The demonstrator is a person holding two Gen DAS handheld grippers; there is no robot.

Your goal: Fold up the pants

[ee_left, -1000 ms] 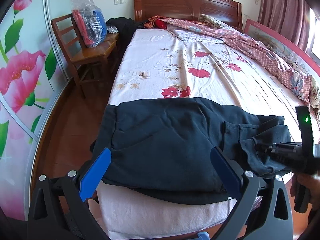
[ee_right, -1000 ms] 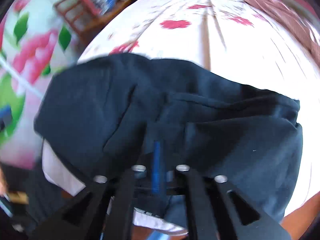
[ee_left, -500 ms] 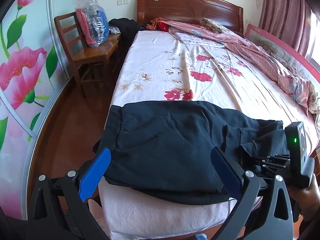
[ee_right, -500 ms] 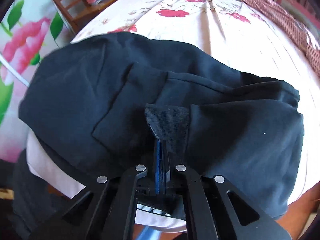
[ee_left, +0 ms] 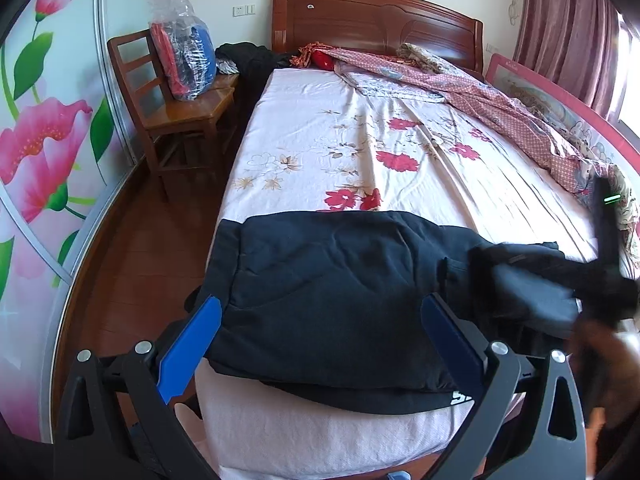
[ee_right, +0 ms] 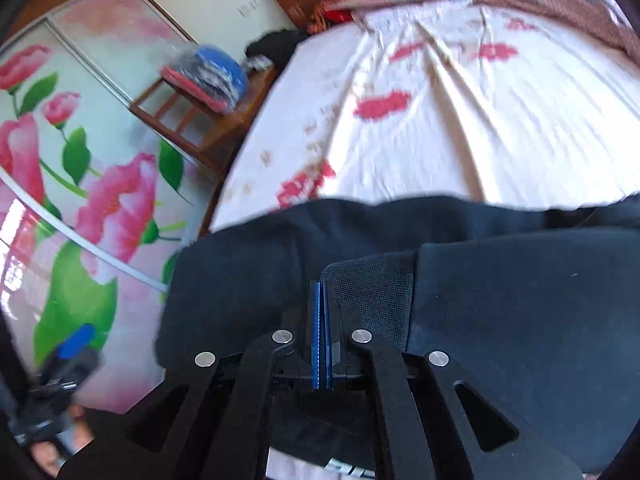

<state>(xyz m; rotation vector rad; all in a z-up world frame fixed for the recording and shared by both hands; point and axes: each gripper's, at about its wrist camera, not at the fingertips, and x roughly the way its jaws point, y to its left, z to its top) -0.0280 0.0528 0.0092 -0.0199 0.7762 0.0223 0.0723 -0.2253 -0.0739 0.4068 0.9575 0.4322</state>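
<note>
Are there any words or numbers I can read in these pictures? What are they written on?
"S": only the start of white print on the dark pants, at their lower edge hanging over the bed's end; the left gripper's finger hides the rest.
The right wrist view shows the same white print at the bottom edge, cut off and unreadable.
No other words or numbers show.

Bed [ee_left: 400, 128] with white sheet printed in red flowers, wooden headboard [ee_left: 372, 20] at far end. Pink patterned quilt [ee_left: 500, 96] bunched along the bed's right side. Wooden chair [ee_left: 176, 108] left of the bed, plastic bag [ee_left: 182, 56] of clothes on its seat. Dark clothes pile [ee_left: 248, 58] beside chair. Floral wardrobe door [ee_left: 44, 140] on left. Curtain [ee_left: 568, 28] far right. Wood floor [ee_left: 132, 248].
</note>
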